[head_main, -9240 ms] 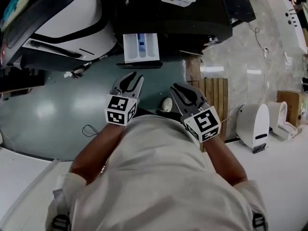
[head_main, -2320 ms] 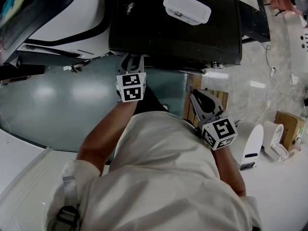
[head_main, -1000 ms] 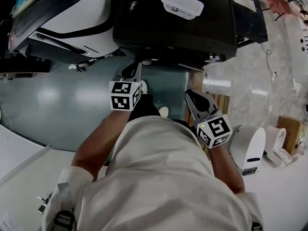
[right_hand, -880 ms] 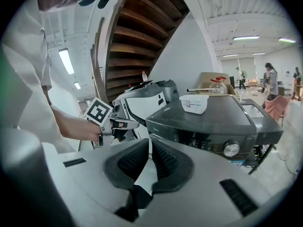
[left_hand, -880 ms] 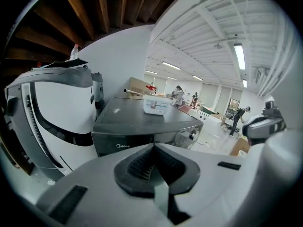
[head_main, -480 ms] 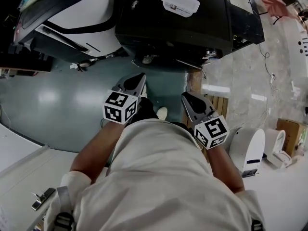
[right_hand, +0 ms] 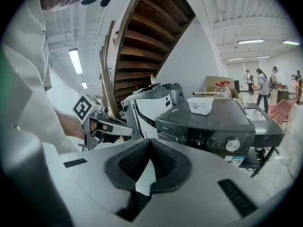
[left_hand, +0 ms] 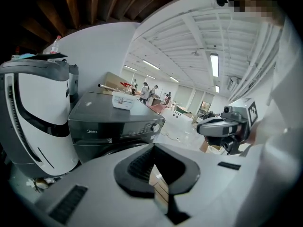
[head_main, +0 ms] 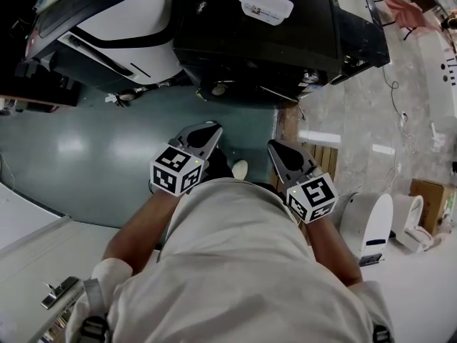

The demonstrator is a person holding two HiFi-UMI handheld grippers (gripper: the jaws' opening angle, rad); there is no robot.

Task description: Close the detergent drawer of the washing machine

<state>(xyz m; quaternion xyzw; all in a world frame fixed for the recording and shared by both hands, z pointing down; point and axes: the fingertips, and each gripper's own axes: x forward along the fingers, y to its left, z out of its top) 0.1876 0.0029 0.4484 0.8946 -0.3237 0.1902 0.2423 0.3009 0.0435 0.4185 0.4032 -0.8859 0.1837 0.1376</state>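
Dark plastic detergent drawer (left_hand: 90, 135) sits flush in the washing machine (left_hand: 102, 110) ahead of my left gripper (head_main: 207, 128) and right gripper (head_main: 275, 146), both with jaws together, empty. Probably light, stiff: push its front face.

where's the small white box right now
Top centre of the head view: the small white box sits on top of the dark washing machine, just right of the white appliance.

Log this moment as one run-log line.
detergent drawer: closed flush | left gripper: shut, empty | right gripper: shut, empty | both clear of washing machine
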